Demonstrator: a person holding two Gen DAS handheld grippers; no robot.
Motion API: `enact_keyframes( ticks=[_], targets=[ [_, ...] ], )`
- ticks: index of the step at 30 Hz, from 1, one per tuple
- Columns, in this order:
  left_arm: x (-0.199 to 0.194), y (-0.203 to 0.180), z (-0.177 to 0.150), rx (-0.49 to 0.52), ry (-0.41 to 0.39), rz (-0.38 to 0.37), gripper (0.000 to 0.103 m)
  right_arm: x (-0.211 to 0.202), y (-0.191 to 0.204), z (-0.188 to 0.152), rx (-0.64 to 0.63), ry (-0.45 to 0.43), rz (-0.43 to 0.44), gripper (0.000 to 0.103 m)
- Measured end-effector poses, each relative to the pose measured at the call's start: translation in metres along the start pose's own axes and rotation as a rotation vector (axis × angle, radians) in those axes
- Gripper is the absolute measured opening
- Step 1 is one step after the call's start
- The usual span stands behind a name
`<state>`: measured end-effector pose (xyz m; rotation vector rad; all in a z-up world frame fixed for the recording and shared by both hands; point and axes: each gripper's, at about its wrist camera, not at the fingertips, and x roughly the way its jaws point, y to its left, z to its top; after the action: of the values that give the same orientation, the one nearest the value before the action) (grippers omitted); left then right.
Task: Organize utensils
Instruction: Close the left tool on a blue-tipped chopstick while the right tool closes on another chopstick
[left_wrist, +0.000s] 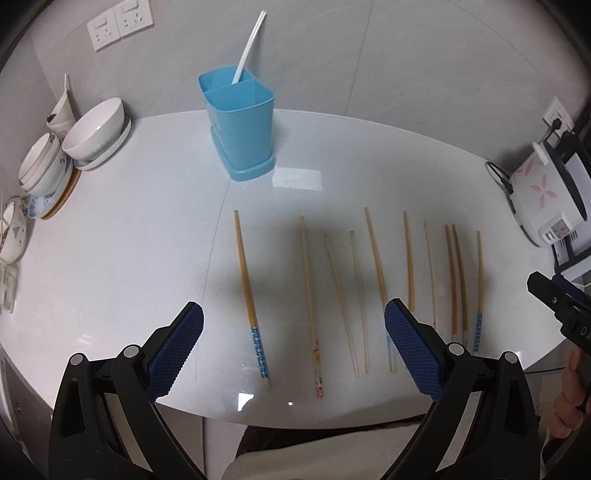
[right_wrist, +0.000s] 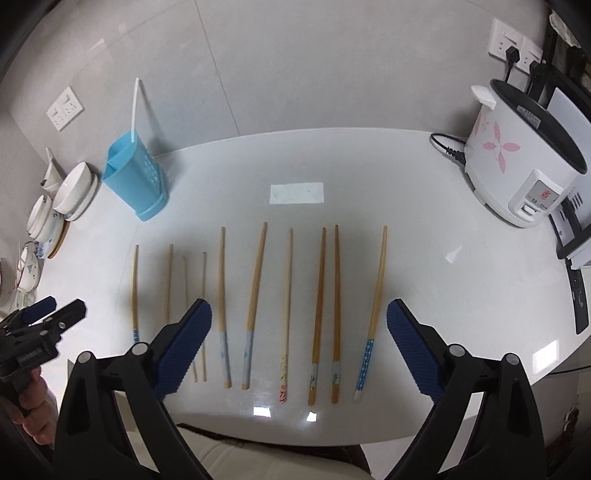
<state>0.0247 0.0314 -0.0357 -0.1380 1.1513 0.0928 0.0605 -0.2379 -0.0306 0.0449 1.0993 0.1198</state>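
Chopsticks (right_wrist: 255, 306) lie side by side in a row across the white desk (right_wrist: 369, 177), tips pointing away, and it looks like ten, though the thin ones blur. The blue holder (left_wrist: 240, 122) stands well behind them with a white utensil (left_wrist: 249, 48) in its far compartment. Left gripper (left_wrist: 293, 339) hangs over the row with fingers spread, gripping nothing. Right gripper (right_wrist: 299, 339), fingers spread too, hovers empty above the middle sticks. Bowls (left_wrist: 96, 129) stacked left, rice cooker (right_wrist: 517, 162) right
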Motion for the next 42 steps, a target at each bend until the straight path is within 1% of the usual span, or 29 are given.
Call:
enact_keyframes(
  ticks=[1,3,5,6,7,11,14,18,20,26,27,30,32,33,36,38,41,42],
  targets=[
    [0.005,0.004,0.001,-0.006,0.006,0.007,0.096,0.009,-0.003,0.001,0.000,0.009,-0.004,0.089],
    [0.017,0.014,0.004,-0.024,0.015,0.013,0.096,0.025,-0.006,0.001,-0.005,0.027,-0.016,0.085],
    [0.029,0.022,0.004,-0.029,0.023,0.036,0.096,0.042,-0.009,0.000,-0.018,0.045,-0.020,0.082],
    [0.035,0.026,0.004,-0.036,0.029,0.038,0.095,0.051,-0.011,-0.002,-0.023,0.062,-0.025,0.078],
    [0.042,0.029,0.004,-0.042,0.038,0.032,0.095,0.061,-0.012,-0.004,-0.024,0.085,-0.026,0.077],
    [0.074,0.044,0.000,-0.082,0.103,0.012,0.093,0.096,-0.023,-0.014,-0.009,0.164,-0.019,0.066],
    [0.094,0.053,-0.004,-0.094,0.133,0.026,0.091,0.115,-0.027,-0.020,-0.004,0.213,-0.033,0.055],
    [0.118,0.059,-0.010,-0.104,0.177,0.057,0.089,0.129,-0.032,-0.027,-0.002,0.256,-0.055,0.049],
    [0.127,0.063,-0.011,-0.109,0.192,0.063,0.088,0.134,-0.036,-0.029,0.002,0.277,-0.061,0.047],
    [0.144,0.063,-0.010,-0.092,0.215,0.097,0.084,0.143,-0.036,-0.030,-0.016,0.312,-0.073,0.041],
    [0.148,0.064,-0.010,-0.090,0.222,0.104,0.081,0.143,-0.035,-0.030,-0.020,0.321,-0.078,0.038],
    [0.156,0.065,-0.011,-0.092,0.245,0.110,0.078,0.150,-0.031,-0.030,-0.037,0.339,-0.086,0.035],
    [0.159,0.066,-0.011,-0.091,0.249,0.113,0.077,0.154,-0.028,-0.029,-0.047,0.349,-0.098,0.034],
    [0.160,0.067,-0.012,-0.092,0.252,0.110,0.076,0.157,-0.028,-0.029,-0.049,0.354,-0.102,0.032],
    [0.166,0.069,-0.011,-0.091,0.270,0.107,0.070,0.163,-0.027,-0.028,-0.047,0.370,-0.103,0.026],
    [0.167,0.069,-0.014,-0.090,0.276,0.103,0.068,0.166,-0.026,-0.026,-0.052,0.373,-0.106,0.026],
    [0.165,0.064,-0.012,-0.090,0.287,0.101,0.060,0.169,-0.024,-0.025,-0.051,0.382,-0.106,0.024],
    [0.165,0.064,-0.012,-0.091,0.292,0.101,0.055,0.171,-0.023,-0.025,-0.051,0.384,-0.106,0.023]
  ],
)
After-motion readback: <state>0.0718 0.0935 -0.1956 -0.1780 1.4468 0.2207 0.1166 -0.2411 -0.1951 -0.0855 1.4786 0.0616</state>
